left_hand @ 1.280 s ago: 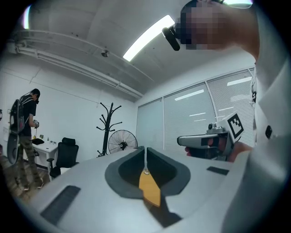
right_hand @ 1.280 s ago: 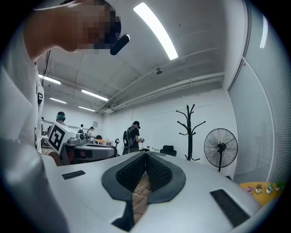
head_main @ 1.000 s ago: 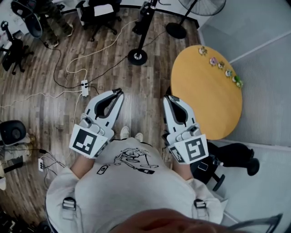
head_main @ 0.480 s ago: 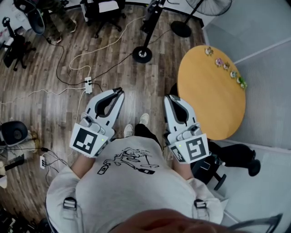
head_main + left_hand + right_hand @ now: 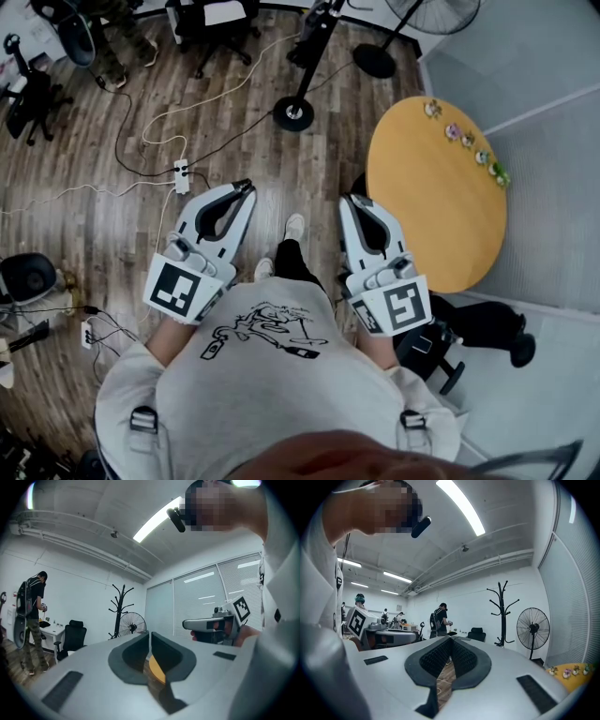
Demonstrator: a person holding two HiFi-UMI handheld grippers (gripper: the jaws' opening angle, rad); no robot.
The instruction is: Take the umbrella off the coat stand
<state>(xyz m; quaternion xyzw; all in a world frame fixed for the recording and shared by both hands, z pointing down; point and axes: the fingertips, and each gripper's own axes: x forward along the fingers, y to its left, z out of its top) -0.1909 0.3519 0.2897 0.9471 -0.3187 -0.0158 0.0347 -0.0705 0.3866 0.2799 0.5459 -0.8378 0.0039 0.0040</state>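
The black coat stand point(image 5: 293, 114) rises from a round base on the wood floor ahead of me, and its bare branched top shows in the left gripper view point(image 5: 121, 609) and the right gripper view point(image 5: 502, 606). I cannot make out an umbrella on it. My left gripper point(image 5: 246, 186) point(image 5: 150, 633) and right gripper point(image 5: 349, 200) point(image 5: 450, 639) are held level at waist height, well short of the stand. Both are shut with nothing between the jaws.
A standing fan point(image 5: 373, 61) is beside the stand, and a round yellow table point(image 5: 422, 187) with several small figures is on the right. Cables and a power strip point(image 5: 182, 174) cross the floor on the left. Office chairs point(image 5: 28, 94) and a person point(image 5: 32, 616) are further off.
The person's feet have stepped forward and the floor has slid through the view, with the coat stand base shifted slightly right. Both grippers stay shut and level.
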